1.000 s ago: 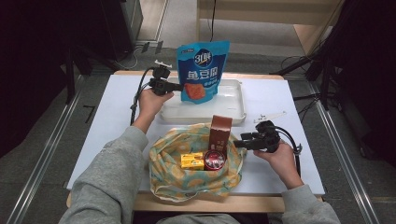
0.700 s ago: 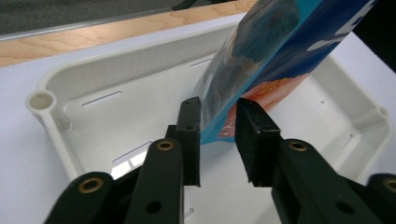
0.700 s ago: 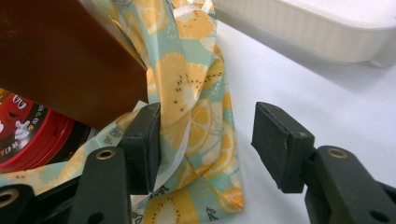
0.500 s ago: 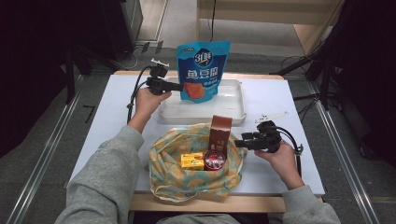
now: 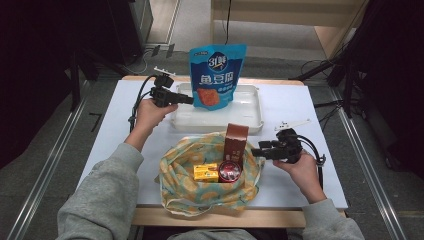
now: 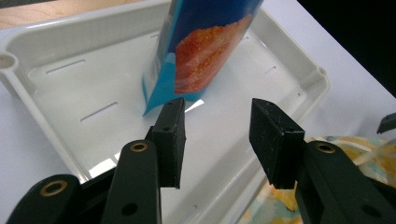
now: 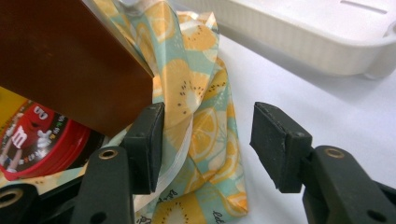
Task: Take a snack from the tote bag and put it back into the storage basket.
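A blue snack pouch [image 5: 217, 75] [image 6: 205, 51] stands upright in the white tray [image 5: 250, 122] [image 6: 56, 32]. My left gripper [image 5: 187, 100] [image 6: 217, 116] sits just short of the pouch's lower left corner. Its jaws have just been opening and hold nothing. My right gripper [image 5: 256, 150] [image 7: 208, 126] is open at the right rim of the fruit-print fabric bag [image 5: 180, 170] [image 7: 201, 93]. One jaw is inside the rim beside the brown box [image 5: 236, 142] [image 7: 70, 60]. The cloth lies loose between the pads.
Inside the bag are also a red round candy tin [image 5: 230, 173] [image 7: 42, 140] and a small yellow box [image 5: 206, 172]. The bag sits at the white table's [image 5: 310, 115] near edge, with the tray behind it. Cables trail from both grippers.
The left gripper's jaws have opened and let go of the pouch, which stays standing in the tray. The hand has drawn slightly back. The right hand has not moved.
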### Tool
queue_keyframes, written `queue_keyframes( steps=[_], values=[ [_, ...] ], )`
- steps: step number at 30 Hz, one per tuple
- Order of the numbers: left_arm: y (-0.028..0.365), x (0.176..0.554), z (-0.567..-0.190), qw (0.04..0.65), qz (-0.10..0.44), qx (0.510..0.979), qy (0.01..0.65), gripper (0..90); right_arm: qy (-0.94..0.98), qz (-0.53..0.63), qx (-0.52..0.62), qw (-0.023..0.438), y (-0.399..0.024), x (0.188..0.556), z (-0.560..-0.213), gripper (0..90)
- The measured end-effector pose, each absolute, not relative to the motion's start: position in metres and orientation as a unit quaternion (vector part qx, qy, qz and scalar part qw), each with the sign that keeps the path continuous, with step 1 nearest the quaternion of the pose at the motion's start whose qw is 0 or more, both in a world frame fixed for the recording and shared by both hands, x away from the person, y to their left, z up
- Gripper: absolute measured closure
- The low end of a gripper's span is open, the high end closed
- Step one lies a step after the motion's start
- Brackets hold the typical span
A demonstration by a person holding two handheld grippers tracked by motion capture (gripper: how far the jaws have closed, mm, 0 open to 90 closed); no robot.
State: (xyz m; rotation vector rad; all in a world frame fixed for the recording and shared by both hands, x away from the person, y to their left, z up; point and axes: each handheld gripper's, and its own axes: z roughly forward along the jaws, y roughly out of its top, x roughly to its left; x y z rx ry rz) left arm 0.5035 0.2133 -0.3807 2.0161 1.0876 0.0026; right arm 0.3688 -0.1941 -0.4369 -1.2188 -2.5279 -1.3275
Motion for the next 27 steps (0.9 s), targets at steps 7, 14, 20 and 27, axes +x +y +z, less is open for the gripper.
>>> queue_keyframes(
  steps=[7, 14, 20, 27],
  values=[
    [0.219, 0.487, -0.376, 0.419, -0.004, 0.806, 0.418, 50.1, -0.818, -0.427, -0.385, 0.009, -0.193, 0.366, -0.432, 49.1],
    [0.227, 0.473, -0.377, 0.425, -0.023, 0.806, 0.412, 46.9, -0.819, -0.43, -0.381, 0.002, -0.191, 0.366, -0.427, 48.7],
    [0.23, 0.457, -0.381, 0.428, -0.034, 0.81, 0.4, 44.5, -0.821, -0.429, -0.377, -0.003, -0.189, 0.364, -0.421, 47.7],
    [0.233, 0.438, -0.38, 0.432, -0.03, 0.81, 0.395, 44.6, -0.826, -0.423, -0.373, 0.0, -0.185, 0.363, -0.418, 47.2]
  ],
)
